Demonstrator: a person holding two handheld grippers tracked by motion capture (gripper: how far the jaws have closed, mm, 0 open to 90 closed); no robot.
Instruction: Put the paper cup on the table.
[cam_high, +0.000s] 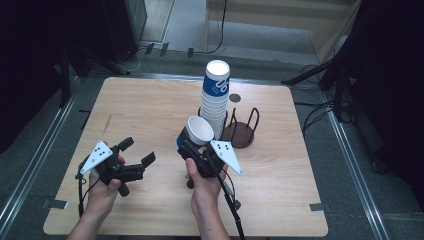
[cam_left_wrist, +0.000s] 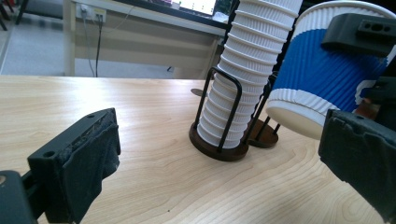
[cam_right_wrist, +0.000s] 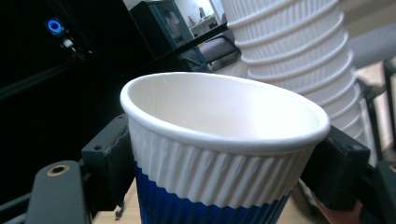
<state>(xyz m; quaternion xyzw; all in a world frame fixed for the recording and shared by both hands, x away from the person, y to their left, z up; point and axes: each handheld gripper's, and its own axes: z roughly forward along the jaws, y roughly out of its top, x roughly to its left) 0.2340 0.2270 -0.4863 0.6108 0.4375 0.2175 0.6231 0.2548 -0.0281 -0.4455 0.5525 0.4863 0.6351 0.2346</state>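
Right claw (cam_high: 196, 150), clenched on blue-and-white paper cup (cam_high: 199, 131) tilted mouth-up, just beside and below the cup stack (cam_high: 215, 97) in its wire holder (cam_high: 239, 131); left claw (cam_high: 136, 151) released, farther off.

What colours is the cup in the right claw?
Cup: white ribbed top, blue ribbed band below; right gripper view.

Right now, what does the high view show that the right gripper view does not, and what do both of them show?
The high view alone has the whole wooden table, the left gripper open above it, both hands, and the dark cup holder, its second slot bare.

The right gripper view alone has the inside of the held cup close up, and a blue light in the dark behind it.

Both show the right gripper shut on the blue and white cup, and the tall stack of cups beside it.
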